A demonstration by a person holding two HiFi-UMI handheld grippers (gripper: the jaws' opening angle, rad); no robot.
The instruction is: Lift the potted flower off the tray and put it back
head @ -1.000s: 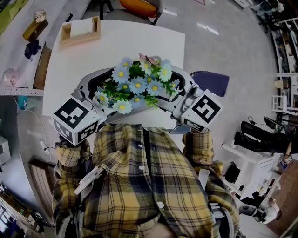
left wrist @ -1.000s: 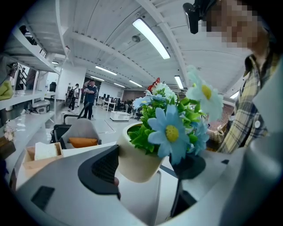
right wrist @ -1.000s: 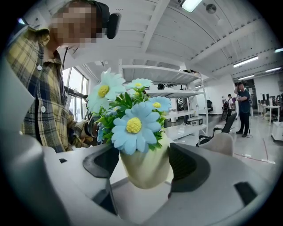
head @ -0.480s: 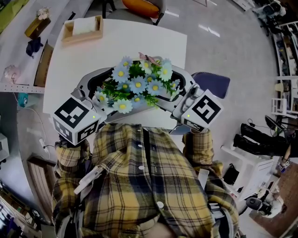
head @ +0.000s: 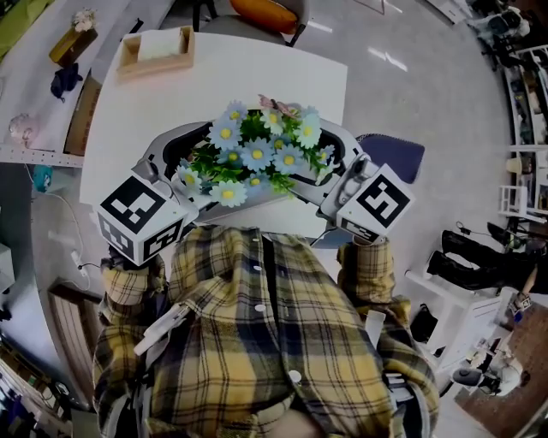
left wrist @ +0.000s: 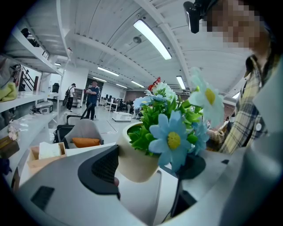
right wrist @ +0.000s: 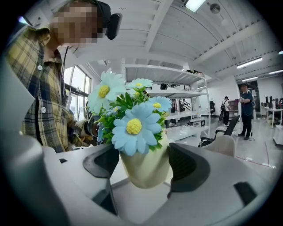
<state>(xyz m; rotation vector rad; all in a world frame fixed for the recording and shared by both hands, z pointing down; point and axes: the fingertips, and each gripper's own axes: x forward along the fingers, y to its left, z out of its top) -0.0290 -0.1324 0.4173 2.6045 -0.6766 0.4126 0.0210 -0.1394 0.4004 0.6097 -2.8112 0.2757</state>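
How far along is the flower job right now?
Lifting looks done: the potted flower hangs above the table, away from the tray. In hand: the left gripper and right gripper both clamp it. Left: setting it back on the tray.

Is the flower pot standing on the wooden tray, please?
No; the left gripper and right gripper hold the pot, well away from the tray.

Just a white worktop [head: 257, 77], an orange cushion [head: 261, 13] on a chair [left wrist: 84, 130] past its far edge, and a dark blue seat [head: 396, 154] off right.
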